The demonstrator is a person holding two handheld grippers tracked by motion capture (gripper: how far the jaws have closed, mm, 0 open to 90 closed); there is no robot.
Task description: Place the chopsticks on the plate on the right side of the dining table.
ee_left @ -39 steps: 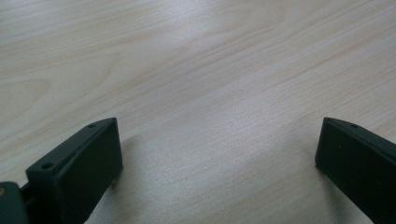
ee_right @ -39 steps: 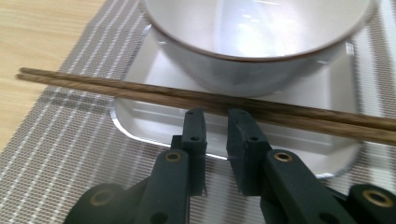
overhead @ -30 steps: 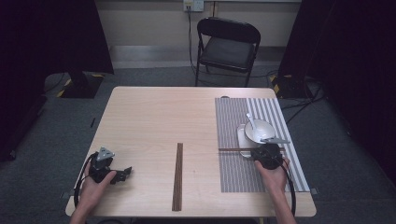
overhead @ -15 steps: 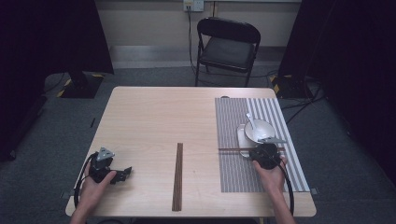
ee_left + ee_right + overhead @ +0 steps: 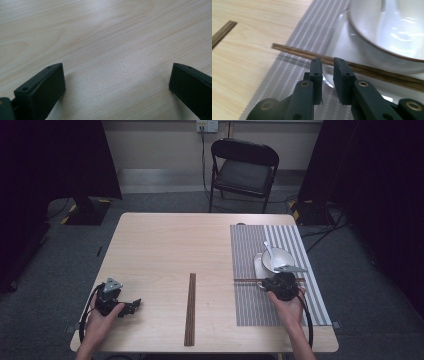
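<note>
High view: the left gripper [image 5: 131,305] rests on the near left of the table [image 5: 165,250], while the right gripper [image 5: 263,284] sits on the striped mat [image 5: 250,305] at a chopstick [image 5: 246,280] lying crosswise just near the bowl [image 5: 278,259]. Left gripper view: its jaws stand wide apart over bare wood with nothing between them. Right gripper view: the jaws are nearly closed, a narrow gap between them, their tips at the chopstick [image 5: 294,52] without clamping it, beside the white bowl [image 5: 372,37].
</note>
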